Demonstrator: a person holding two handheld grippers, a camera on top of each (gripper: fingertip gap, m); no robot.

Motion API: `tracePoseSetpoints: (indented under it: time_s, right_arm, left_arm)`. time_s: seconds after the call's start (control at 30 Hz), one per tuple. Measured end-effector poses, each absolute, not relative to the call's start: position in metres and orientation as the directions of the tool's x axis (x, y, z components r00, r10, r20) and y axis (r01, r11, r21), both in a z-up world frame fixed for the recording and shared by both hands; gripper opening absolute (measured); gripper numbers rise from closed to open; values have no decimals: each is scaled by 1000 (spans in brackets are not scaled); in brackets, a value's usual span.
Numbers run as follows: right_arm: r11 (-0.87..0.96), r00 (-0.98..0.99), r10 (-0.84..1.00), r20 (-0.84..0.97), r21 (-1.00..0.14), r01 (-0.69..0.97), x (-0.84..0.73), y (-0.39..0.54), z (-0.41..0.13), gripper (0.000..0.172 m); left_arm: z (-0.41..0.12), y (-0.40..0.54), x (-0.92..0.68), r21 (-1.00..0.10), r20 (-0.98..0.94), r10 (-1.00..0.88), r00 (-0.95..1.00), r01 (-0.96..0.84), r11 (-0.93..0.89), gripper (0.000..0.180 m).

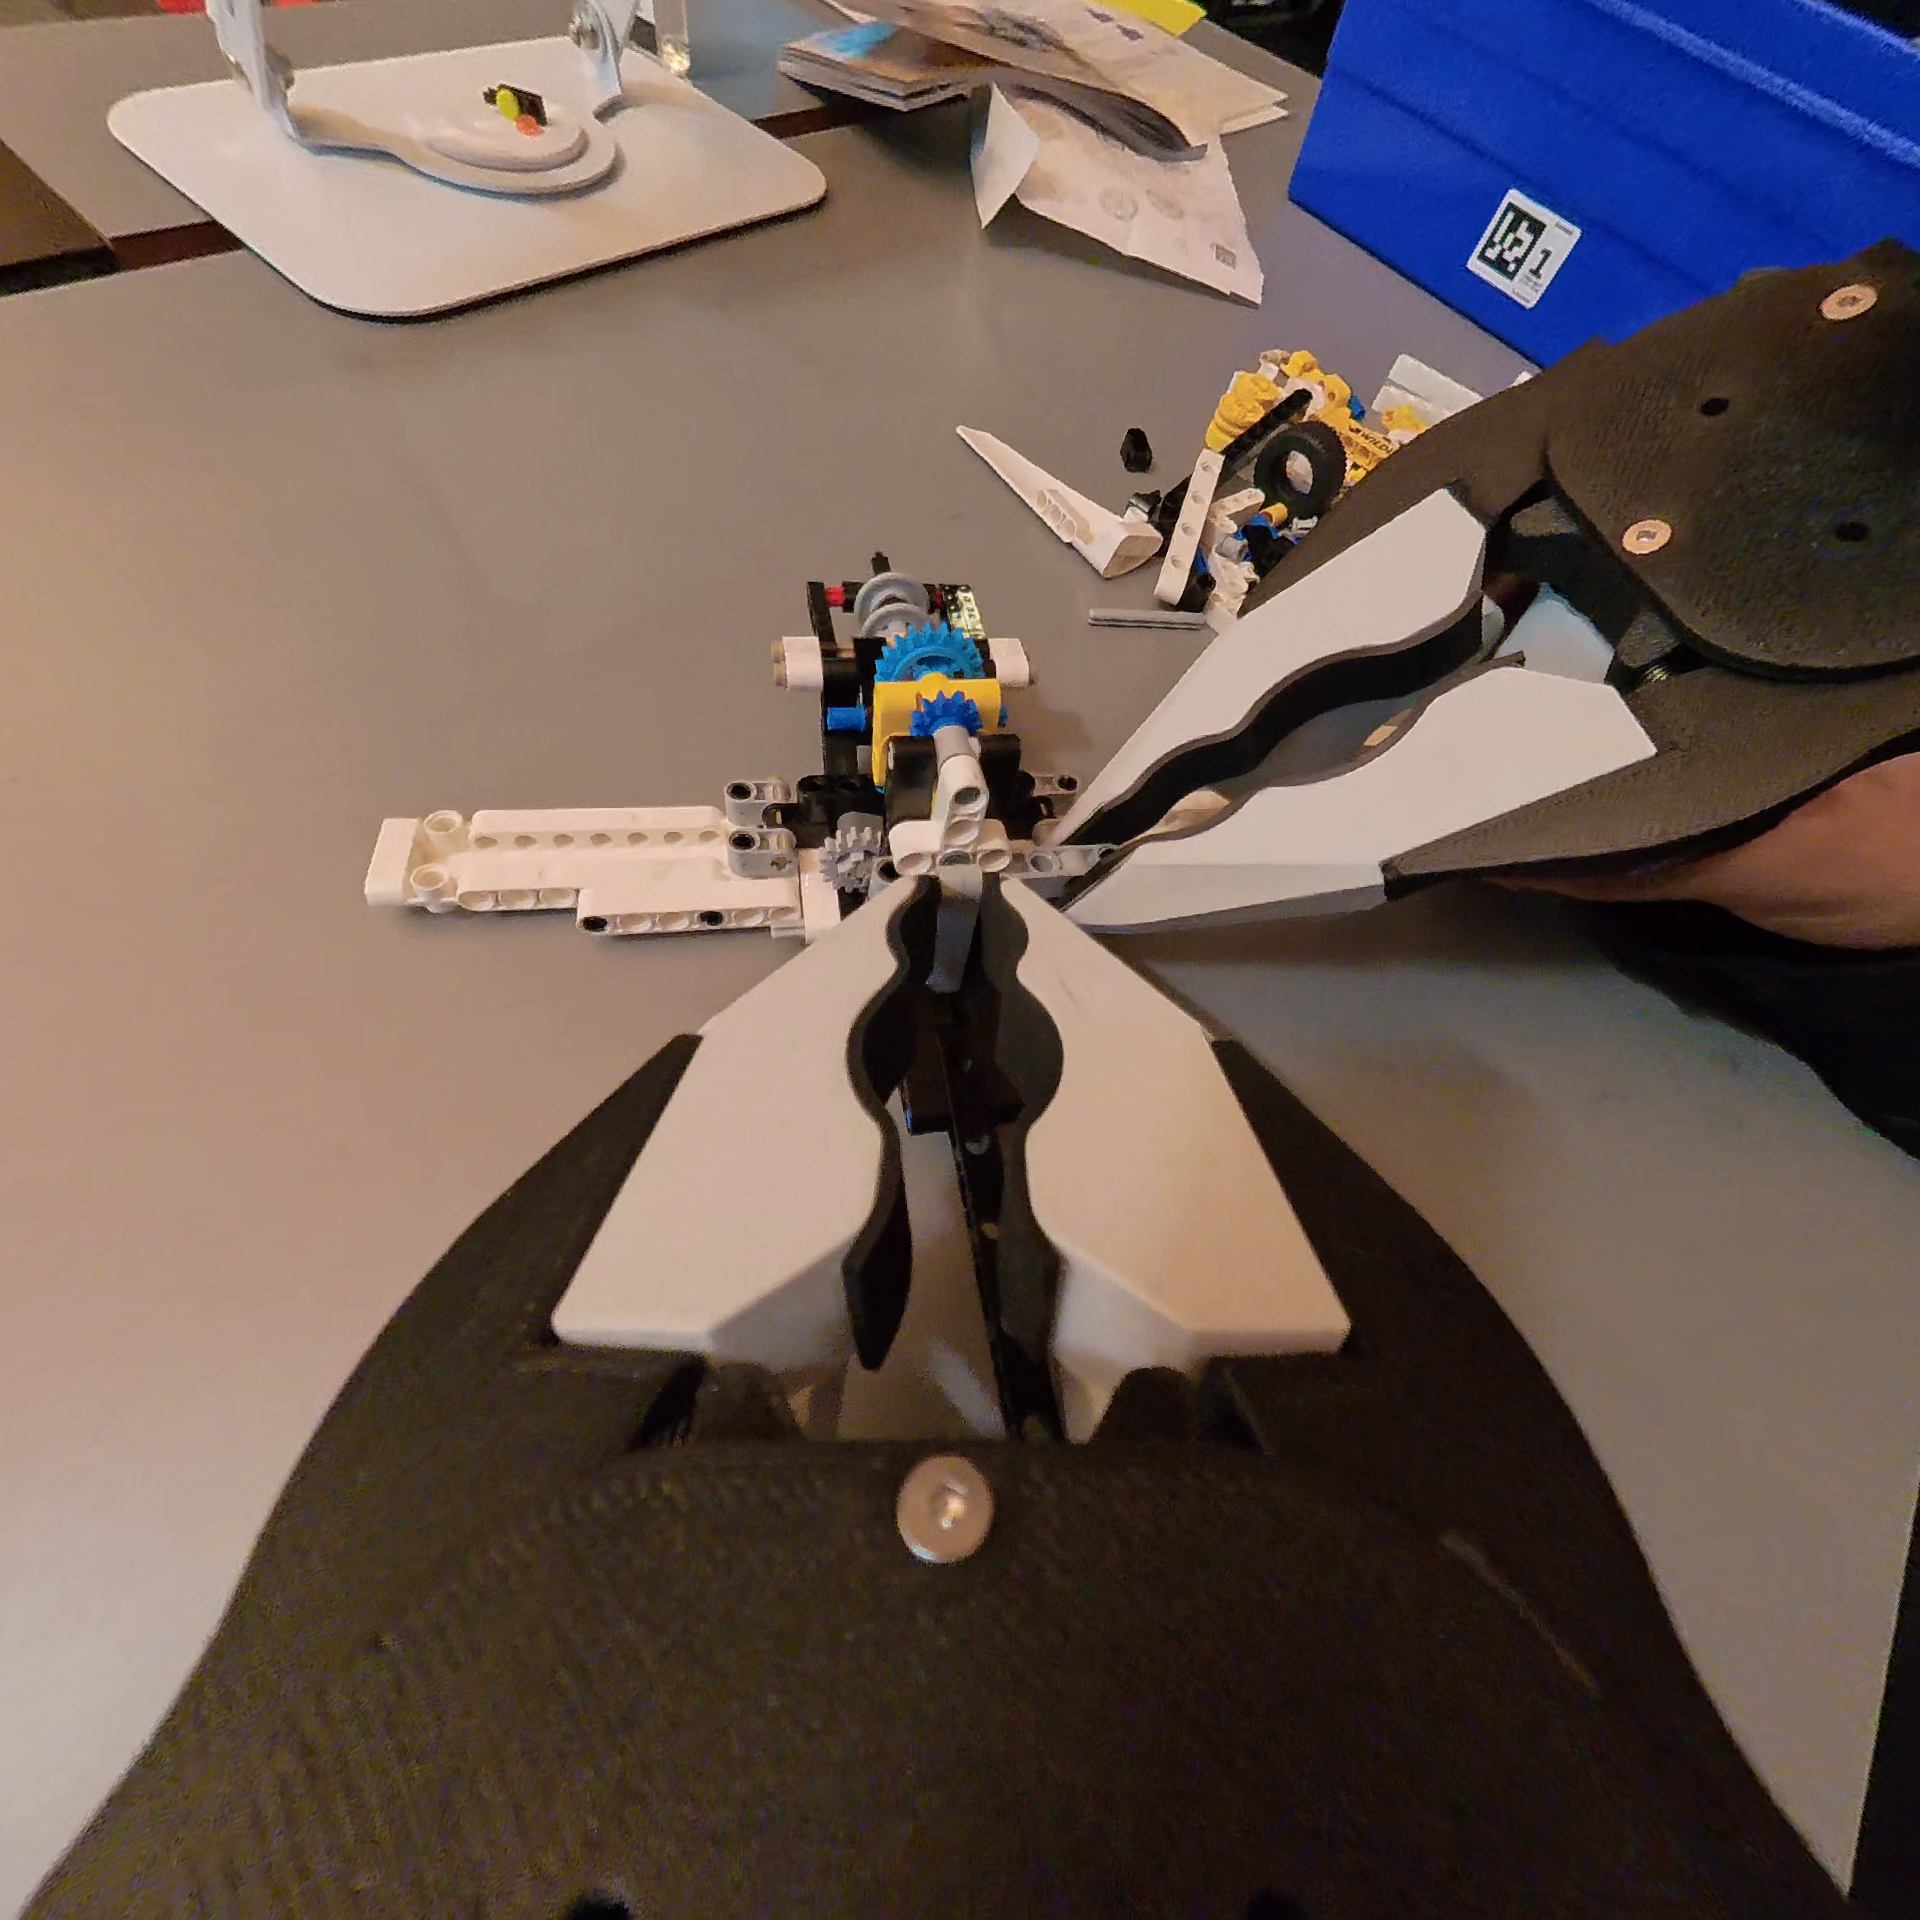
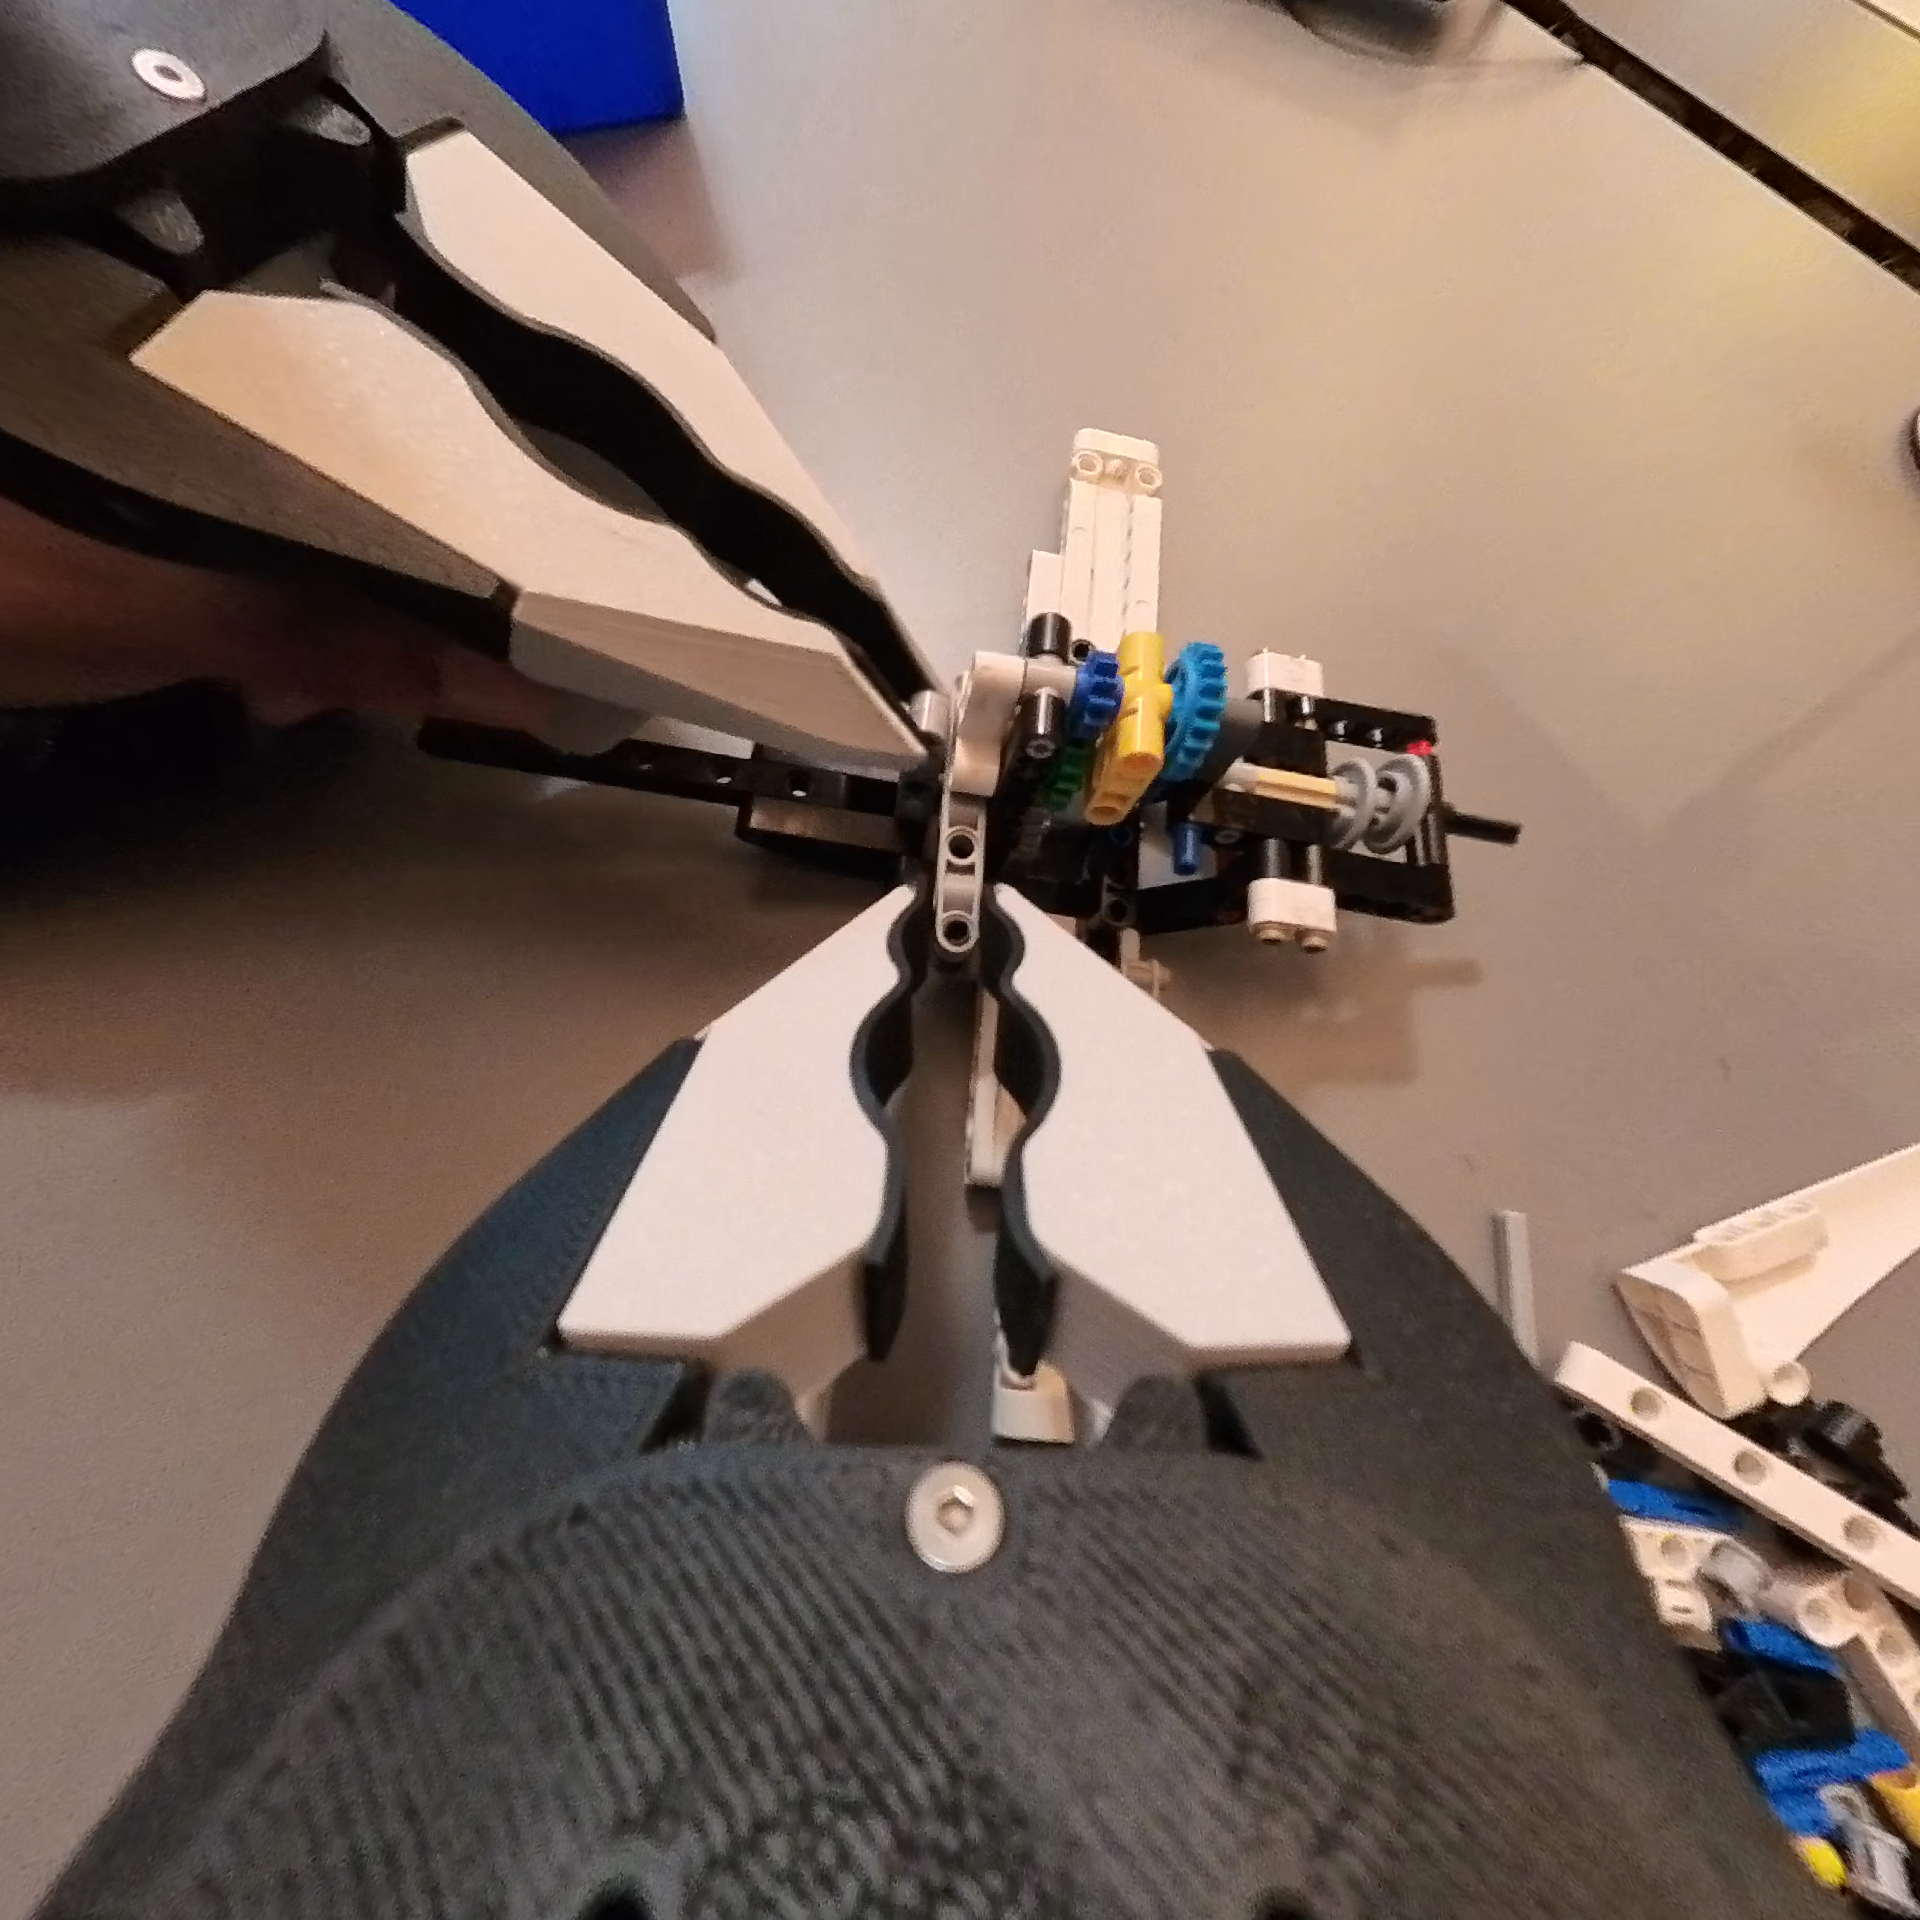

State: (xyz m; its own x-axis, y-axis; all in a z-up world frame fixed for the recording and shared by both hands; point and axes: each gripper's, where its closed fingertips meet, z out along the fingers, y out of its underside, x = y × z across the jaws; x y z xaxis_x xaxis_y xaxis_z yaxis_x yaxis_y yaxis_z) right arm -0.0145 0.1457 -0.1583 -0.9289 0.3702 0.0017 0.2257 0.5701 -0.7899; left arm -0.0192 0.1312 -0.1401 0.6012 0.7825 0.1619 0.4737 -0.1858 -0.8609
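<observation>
the toy model (image 1: 914, 727) sits on the grey desk (image 1: 312, 623) at the centre of the left wrist view. it is built from black beams, a yellow block, two blue gears, a small grey gear, a grey coil spring and a long white beam section (image 1: 582, 862) reaching toward the left of the frame. in the right wrist view a green gear also shows beside the yellow block.

the left gripper (image 1: 951, 894) has its fingers narrow, closed on a thin grey piece (image 1: 954, 935) at the near end of the model. the right gripper (image 2: 958, 920) comes in from the right of the left wrist view; its fingers are narrow too, pinching a grey beam with holes (image 2: 961, 873) on the model.

a pile of loose bricks (image 1: 1268, 488) with a black tyre lies at upper right. behind it stands one blue bin (image 1: 1610, 135) bearing a square coded sticker (image 1: 1522, 247). folded paper booklets (image 1: 1091, 135) lie at top centre, and a white stand base (image 1: 468, 208) at upper left.
</observation>
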Motion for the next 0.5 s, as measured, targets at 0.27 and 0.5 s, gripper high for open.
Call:
tracePoseSetpoints:
  time_s: [0.27, 0.5]
  right_arm:
    - [513, -900, 409, -148, -778, 362, -12, 144, -157, 6]
    - [480, -880, 425, -213, -771, 418, -13, 144, -157, 7]
  left_arm:
    - [-142, 126, -9, -871, 73, 791, 608, 425, -246, 6]
    - [-143, 126, -5, -869, -56, 789, 612, 359, -340, 7]
